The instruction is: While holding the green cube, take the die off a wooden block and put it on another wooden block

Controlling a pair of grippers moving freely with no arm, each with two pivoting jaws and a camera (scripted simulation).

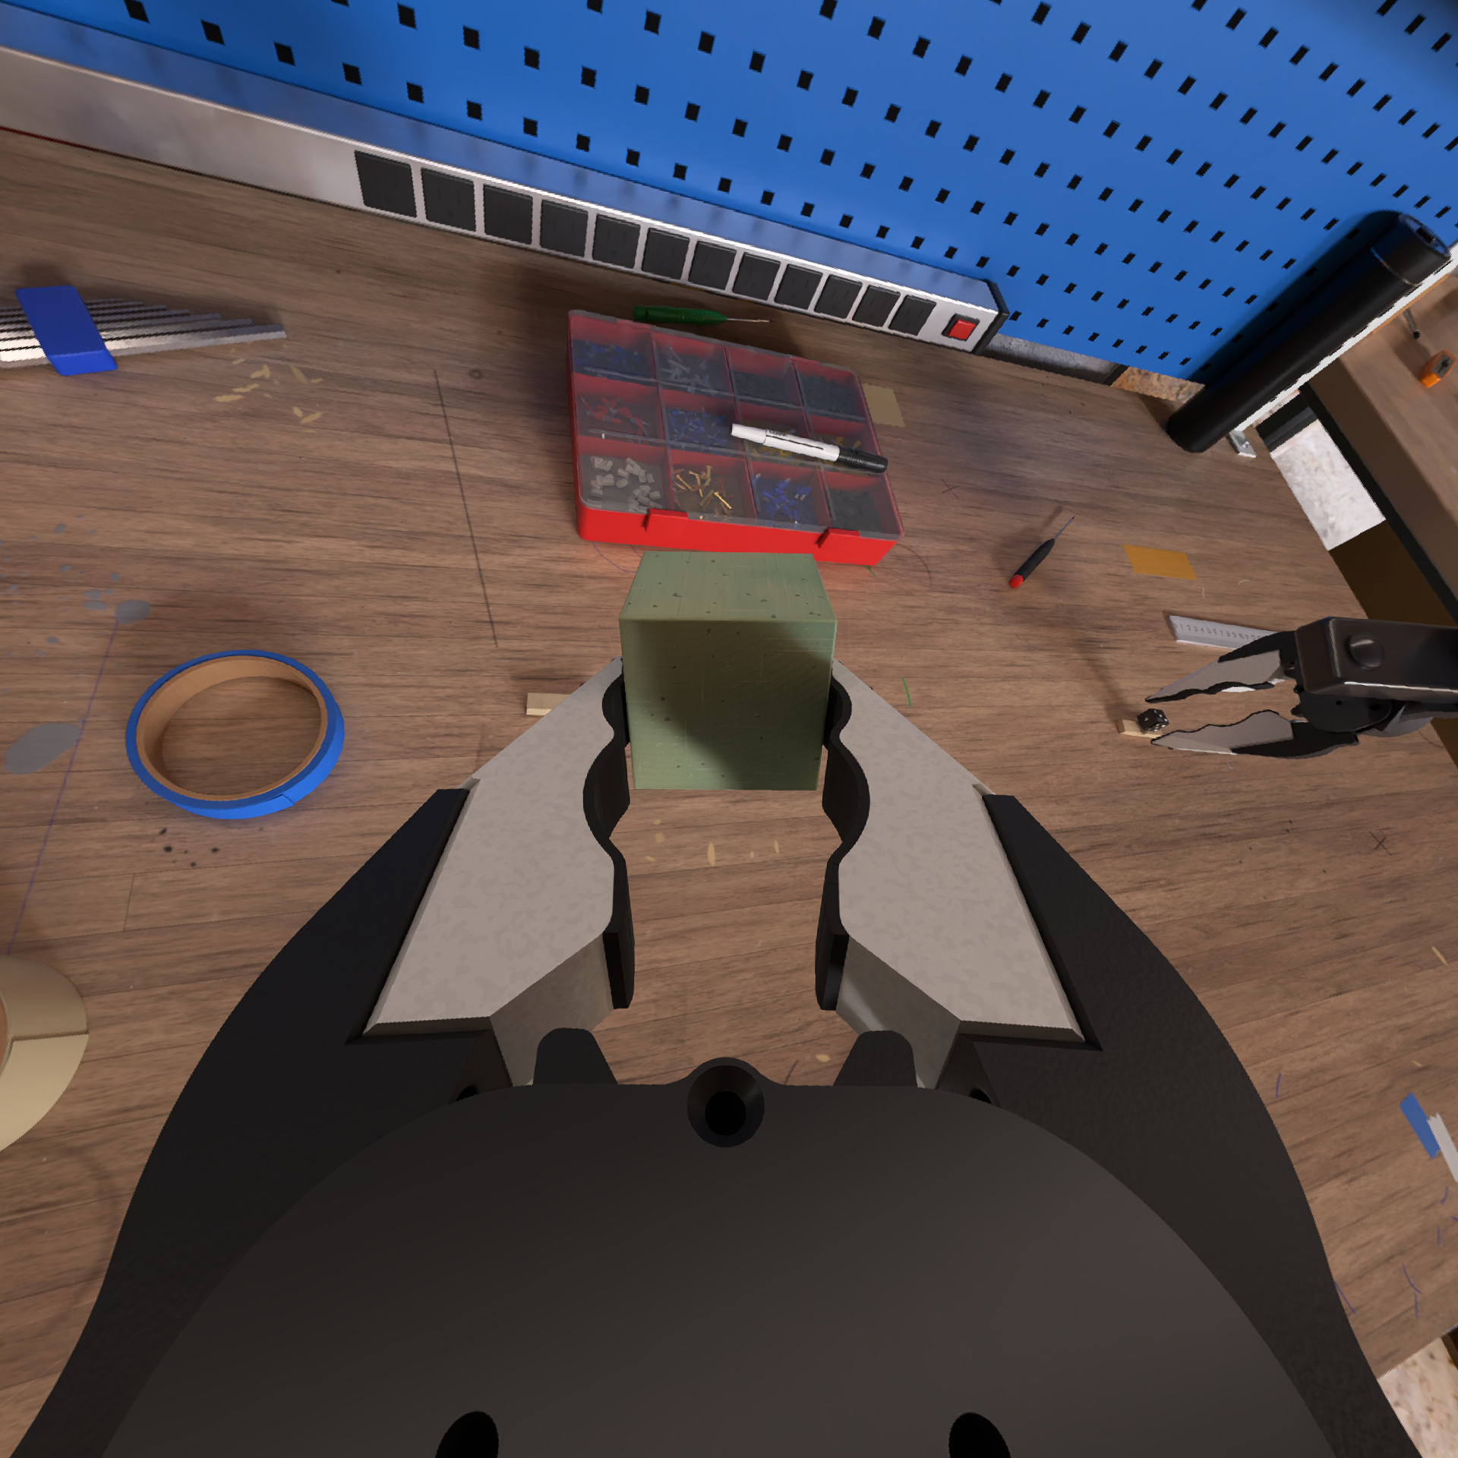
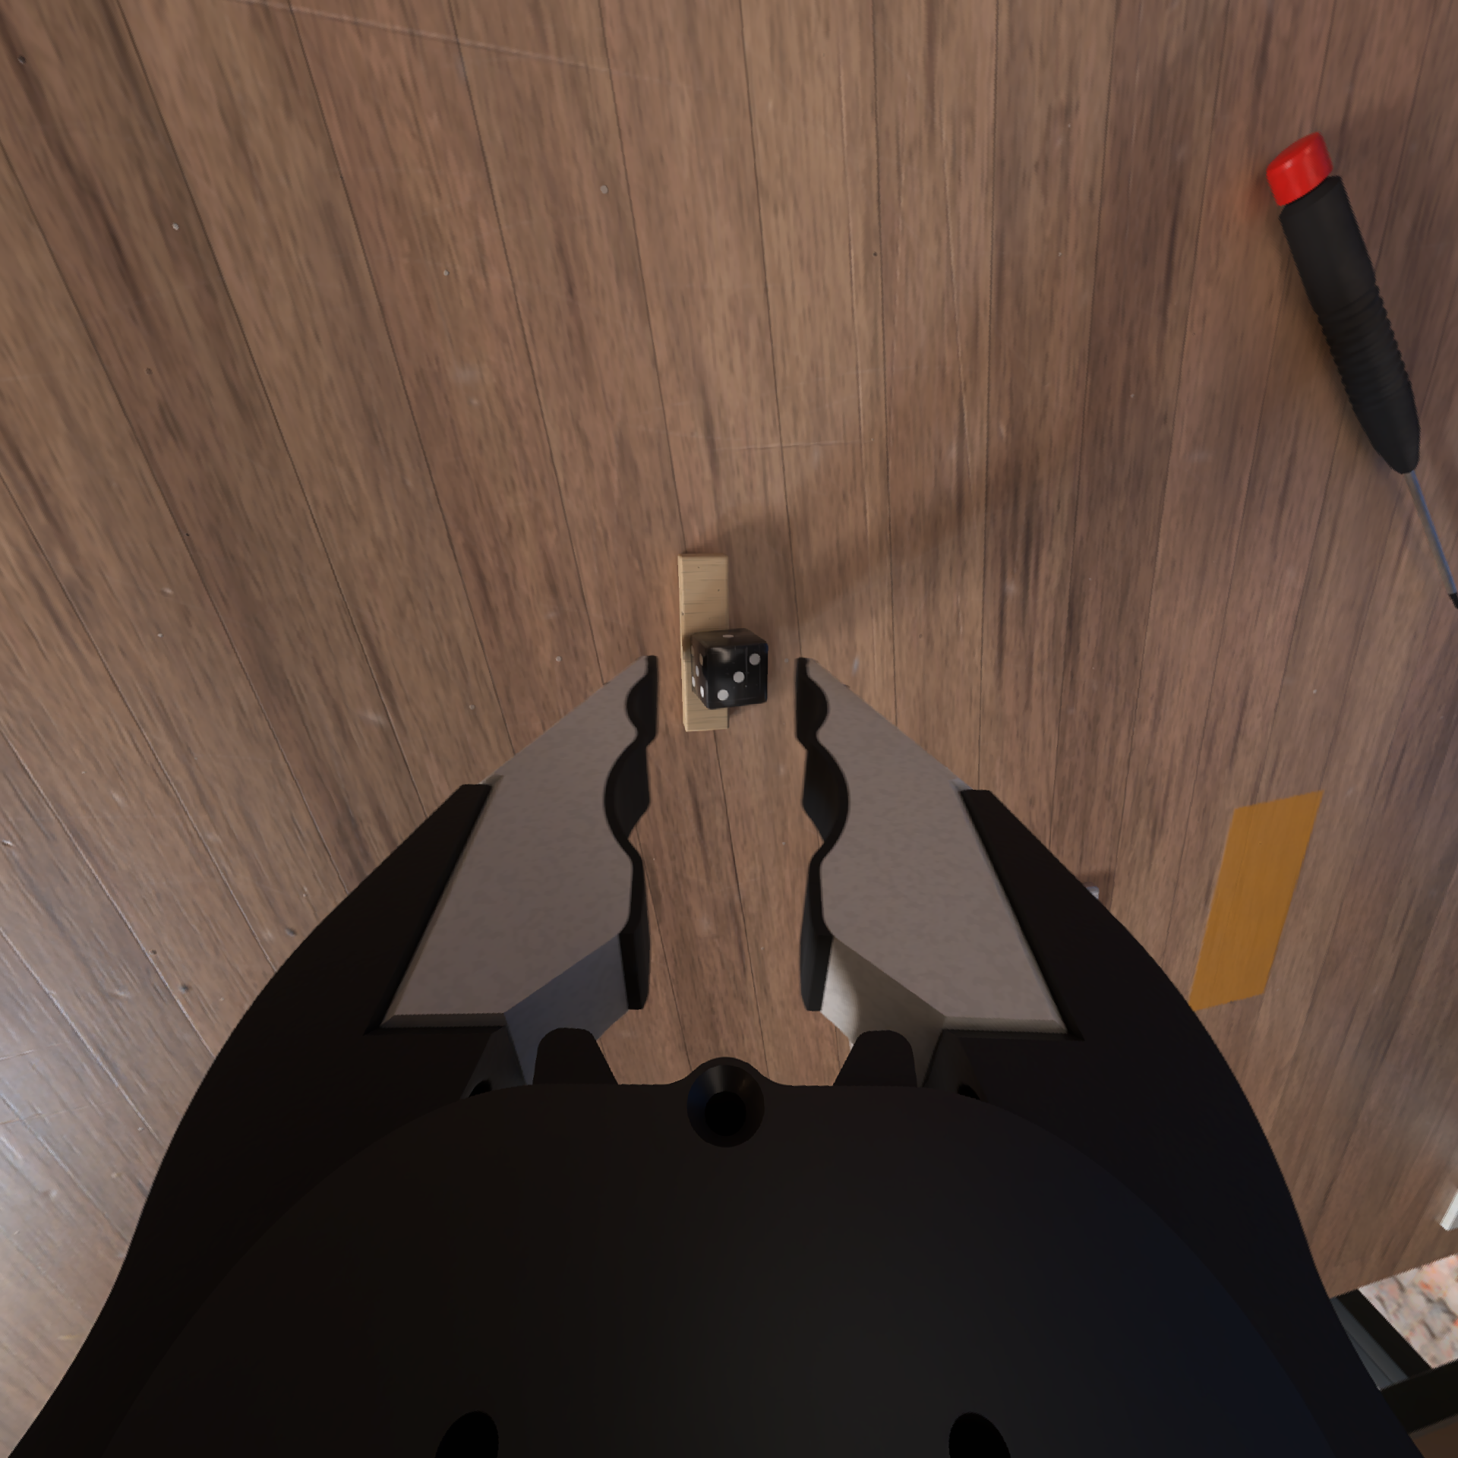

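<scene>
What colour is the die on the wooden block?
Black with white pips; the die shows best in the right wrist view.

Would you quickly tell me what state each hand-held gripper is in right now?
Left hand-held gripper: closed on the green cube.
Right hand-held gripper: open, holding nothing; the die sits just beyond its tips on a wooden block.

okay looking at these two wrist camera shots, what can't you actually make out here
- Left wrist view: the second wooden block is mostly hidden behind the left gripper, which grips the green cube.
- Left wrist view: the die by the right gripper is too small to read.
- Right wrist view: the die covers part of its wooden block; the screwdriver tip is cut off by the right edge.
</scene>
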